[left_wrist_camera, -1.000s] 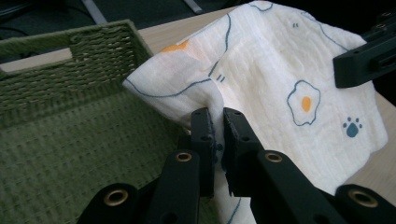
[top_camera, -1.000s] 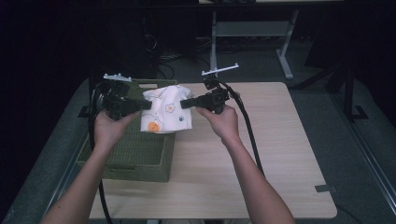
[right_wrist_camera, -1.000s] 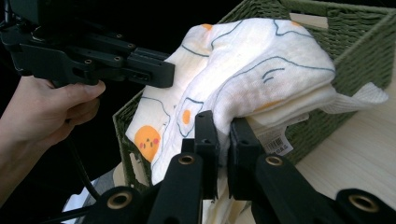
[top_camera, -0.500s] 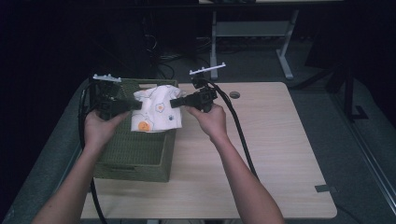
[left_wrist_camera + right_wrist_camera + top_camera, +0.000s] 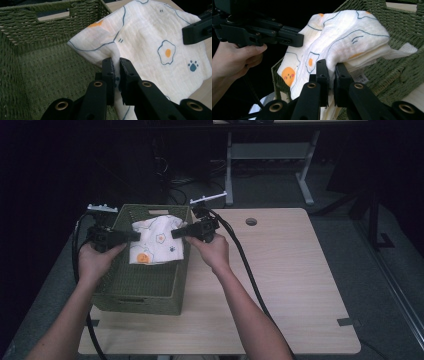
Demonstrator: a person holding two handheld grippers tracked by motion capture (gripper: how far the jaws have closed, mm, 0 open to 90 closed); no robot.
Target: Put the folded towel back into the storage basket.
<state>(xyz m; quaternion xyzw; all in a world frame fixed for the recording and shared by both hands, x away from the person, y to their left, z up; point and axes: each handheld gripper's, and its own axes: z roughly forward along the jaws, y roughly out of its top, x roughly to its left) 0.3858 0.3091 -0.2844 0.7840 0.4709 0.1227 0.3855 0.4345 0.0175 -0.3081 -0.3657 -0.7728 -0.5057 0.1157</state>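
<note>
In the high view, a folded white cloth (image 5: pixel 156 240) printed with fried eggs and paw marks hangs over the open top of a green woven basket (image 5: pixel 140 290) at the left of the frame, on a pale wooden table (image 5: pixel 295 285). The left gripper (image 5: pixel 131 235) comes in from the cloth's left edge and the right gripper (image 5: pixel 179 232) from its right edge, each held in a hand, with black cables trailing toward the bottom of the frame.

In the left gripper view, the two black jaws at lower centre are pinched together on a bunched edge of the cloth (image 5: pixel 155 42), with fabric pressed between them. The basket's (image 5: pixel 37 50) inner wall and handle slot take up the left of the frame; the other gripper's jaw tip reaches the cloth at the right edge.

In the right gripper view, the jaws at lower centre are likewise clamped on the cloth (image 5: pixel 342 37) — here on a thick stack of folded layers, with a small label showing just beside them. The basket (image 5: pixel 397 50) rises at the right, and the left gripper (image 5: pixel 297 39) meets the cloth at upper left.

The cloth looks light, soft and limp — it sags between the two holds and its layers could slide apart. Gripping opposite edges through all the layers seems the safest way to keep the fold together.
</note>
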